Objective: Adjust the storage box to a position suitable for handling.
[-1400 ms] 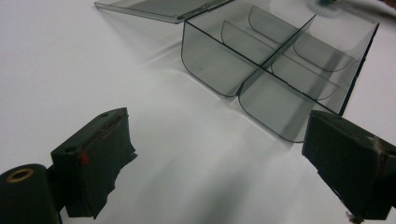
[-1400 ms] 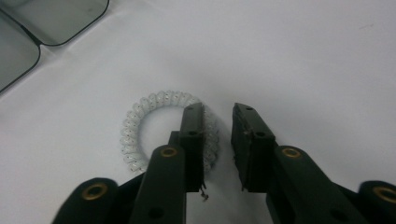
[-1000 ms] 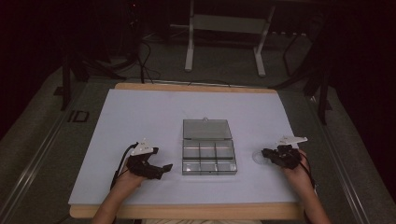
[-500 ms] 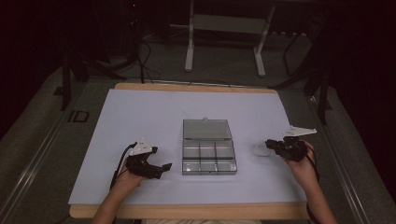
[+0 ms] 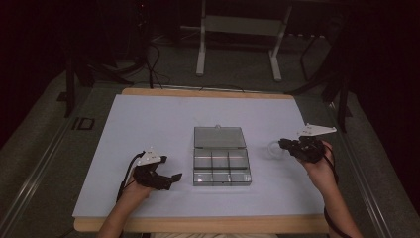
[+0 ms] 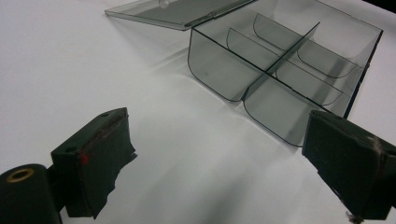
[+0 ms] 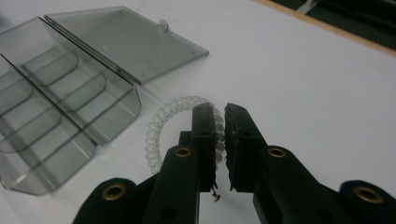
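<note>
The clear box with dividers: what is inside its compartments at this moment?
Nothing can be seen inside the box: every compartment shows bare walls. The lid lies open behind it. The coil ring is outside, pinched by the right gripper; the jaws cover part of it.

Right gripper [image 7: 219, 140] pinches a clear coil hair tie [image 7: 161, 126] — beside the open box [image 7: 70, 107].

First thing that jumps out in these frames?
The smoky clear plastic divided box, lid flat open, sits mid-table on the white sheet. Right of it, the right gripper is clamped on a clear coiled hair tie. The left gripper sits open left of the box.
</note>
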### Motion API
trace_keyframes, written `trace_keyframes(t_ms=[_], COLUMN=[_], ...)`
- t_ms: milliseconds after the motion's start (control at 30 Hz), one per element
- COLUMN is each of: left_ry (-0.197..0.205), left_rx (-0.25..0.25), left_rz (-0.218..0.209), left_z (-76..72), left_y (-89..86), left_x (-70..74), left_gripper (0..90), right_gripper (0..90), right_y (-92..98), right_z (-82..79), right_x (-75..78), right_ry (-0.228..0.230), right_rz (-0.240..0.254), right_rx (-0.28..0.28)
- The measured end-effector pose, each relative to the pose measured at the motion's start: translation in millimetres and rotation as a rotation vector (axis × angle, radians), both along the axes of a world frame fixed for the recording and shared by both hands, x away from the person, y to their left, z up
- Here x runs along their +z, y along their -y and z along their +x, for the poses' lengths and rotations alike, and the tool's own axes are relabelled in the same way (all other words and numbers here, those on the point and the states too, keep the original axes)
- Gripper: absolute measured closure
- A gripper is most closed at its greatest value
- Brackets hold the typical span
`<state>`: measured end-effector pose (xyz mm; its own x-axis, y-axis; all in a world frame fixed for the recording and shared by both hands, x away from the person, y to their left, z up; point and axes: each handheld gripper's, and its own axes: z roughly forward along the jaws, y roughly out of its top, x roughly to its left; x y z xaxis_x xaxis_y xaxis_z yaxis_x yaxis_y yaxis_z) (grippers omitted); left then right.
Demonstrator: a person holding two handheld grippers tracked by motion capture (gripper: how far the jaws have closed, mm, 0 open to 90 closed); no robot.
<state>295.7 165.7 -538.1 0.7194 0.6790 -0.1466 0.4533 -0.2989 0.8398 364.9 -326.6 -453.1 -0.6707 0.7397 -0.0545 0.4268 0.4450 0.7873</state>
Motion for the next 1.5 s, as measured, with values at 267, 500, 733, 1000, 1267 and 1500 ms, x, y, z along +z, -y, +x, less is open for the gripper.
trace_keyframes(t_ms=[267,500,733,1000,1267,1500], left_ry=[0.003,0.020,0.017,0.012,0.017,0.018], left_rx=[0.001,0.006,0.006,-0.002,0.004,0.000], left_rz=[0.010,0.004,0.003,0.010,-0.003,0.001], left_z=[-0.7,-2.3,-3.6,-3.3,-3.4,-3.5], left_y=[-0.3,-1.3,-2.0,-0.9,-2.0,-1.8], left_x=[-0.9,0.2,0.2,-1.3,-1.0,-1.4], left_gripper=[8.6,8.7,8.7,8.7,8.6,8.6], right_gripper=[82.9,82.9,83.0,82.9,83.0,82.9], right_y=[-17.4,-37.3,-58.0,-81.7,-110.1,-131.7], right_z=[5.7,11.3,16.6,21.0,24.0,25.9], right_x=[19.5,32.3,31.8,31.3,25.0,13.1], right_ry=[0.034,0.053,0.045,0.039,0.022,-0.002], right_rz=[0.019,0.027,0.037,0.051,0.071,0.073], right_rx=[0.034,0.072,0.108,0.159,0.224,0.295])
